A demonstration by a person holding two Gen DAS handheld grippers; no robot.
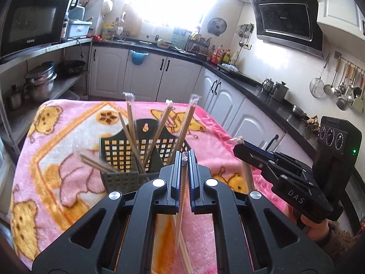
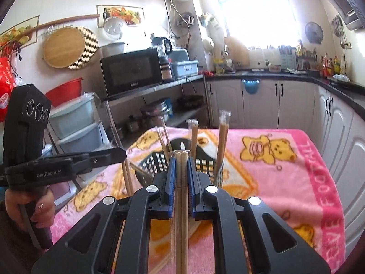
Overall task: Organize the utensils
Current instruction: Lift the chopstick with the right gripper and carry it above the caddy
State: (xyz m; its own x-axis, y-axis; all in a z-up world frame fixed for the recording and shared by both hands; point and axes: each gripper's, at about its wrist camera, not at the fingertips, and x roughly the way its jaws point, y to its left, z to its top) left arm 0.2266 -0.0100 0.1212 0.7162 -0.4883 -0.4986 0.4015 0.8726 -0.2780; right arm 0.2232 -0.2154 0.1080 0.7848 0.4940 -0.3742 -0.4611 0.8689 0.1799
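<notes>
A black slotted basket [image 1: 118, 178] [image 2: 148, 162] stands on the pink blanket, and several plastic-wrapped chopstick pairs [image 1: 131, 118] [image 2: 222, 141] lean in it. My left gripper [image 1: 185, 157] is shut on one wrapped pair [image 1: 180, 205], which hangs down just in front of the basket. To its right, my right gripper [image 1: 238, 147] is shut on another wrapped pair [image 1: 248, 178]. In the right wrist view the right gripper [image 2: 181, 159] clamps its pair [image 2: 183, 205] upright before the basket. The left gripper [image 2: 122, 154] holds its pair [image 2: 127, 178] at the left.
The pink bear-print blanket [image 1: 57, 137] covers the table, with more chopsticks [image 1: 186, 260] lying near its front edge. White cabinets and a black counter [image 1: 251, 80] run behind and to the right. A shelf with a microwave [image 2: 130, 73] stands at the left.
</notes>
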